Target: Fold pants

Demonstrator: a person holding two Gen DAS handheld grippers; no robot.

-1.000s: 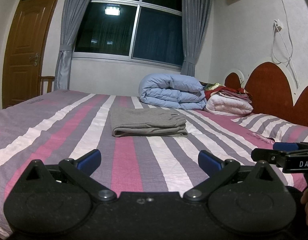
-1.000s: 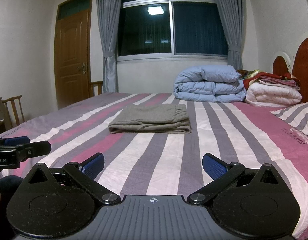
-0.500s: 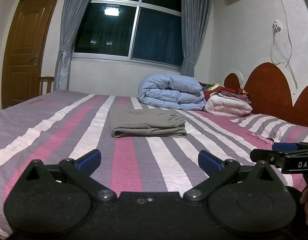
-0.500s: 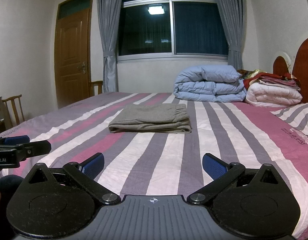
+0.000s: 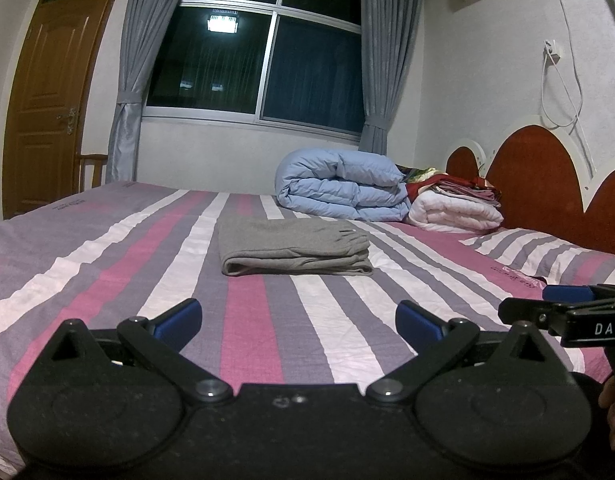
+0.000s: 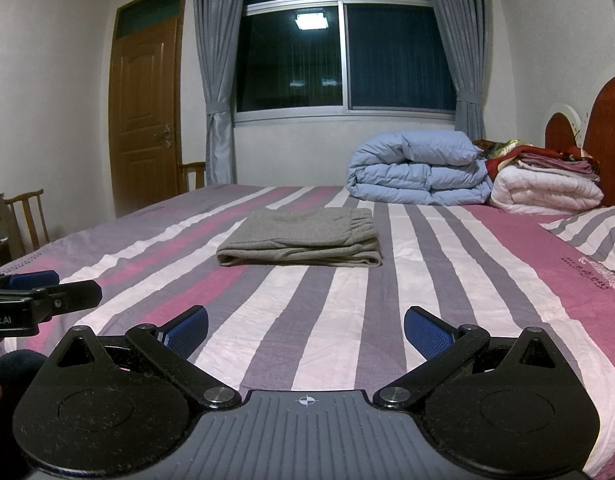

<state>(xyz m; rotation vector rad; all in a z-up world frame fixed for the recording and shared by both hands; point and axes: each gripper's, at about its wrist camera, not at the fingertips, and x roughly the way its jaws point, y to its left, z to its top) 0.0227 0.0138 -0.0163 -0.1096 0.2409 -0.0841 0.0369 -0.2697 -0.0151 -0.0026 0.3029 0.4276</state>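
- The grey pants (image 5: 293,247) are seen folded into a flat, compact stack on the striped bed (image 5: 267,320), lying at about 12 o'clock from both grippers and well apart from them.
- The left gripper (image 5: 298,320) is held over the near edge of the bed with its blue-padded fingers (image 5: 178,318) spread wide; nothing is gripped between them.
- The right gripper (image 6: 306,330) is likewise held with its fingers (image 6: 427,332) spread wide and nothing between them.
- In the left wrist view, the right gripper is seen at 3 o'clock; in the right wrist view, the left gripper (image 6: 35,292) is seen at 9 o'clock.
- A folded blue quilt (image 5: 341,190) is placed beyond the pants at about 1 o'clock, touching a white quilt (image 5: 455,212) topped with folded cloths.
- A pillow (image 6: 591,236) is seen at 2 o'clock beside the headboard (image 5: 547,168).
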